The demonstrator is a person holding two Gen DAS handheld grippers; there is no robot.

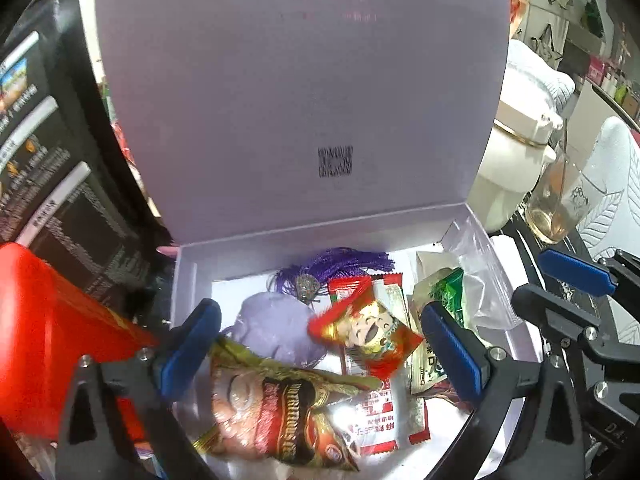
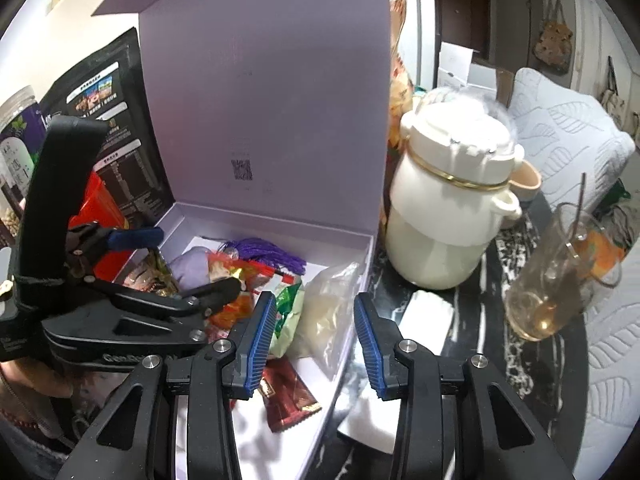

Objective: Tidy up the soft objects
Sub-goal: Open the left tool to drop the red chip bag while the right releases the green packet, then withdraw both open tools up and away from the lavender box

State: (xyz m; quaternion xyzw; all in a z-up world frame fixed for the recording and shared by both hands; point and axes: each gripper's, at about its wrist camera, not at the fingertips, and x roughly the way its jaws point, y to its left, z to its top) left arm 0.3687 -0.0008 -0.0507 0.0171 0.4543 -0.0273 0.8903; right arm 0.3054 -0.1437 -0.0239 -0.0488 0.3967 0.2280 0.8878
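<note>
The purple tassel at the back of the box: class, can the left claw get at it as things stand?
Probably yes. The lid stands open, the left claw is open over the box, and the purple tassel lies uncovered beyond the snack packets.

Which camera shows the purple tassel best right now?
Left wrist: the purple tassel lies unobstructed near the back wall of the lavender box. Right wrist shows the tassel smaller, partly behind packets.
</note>
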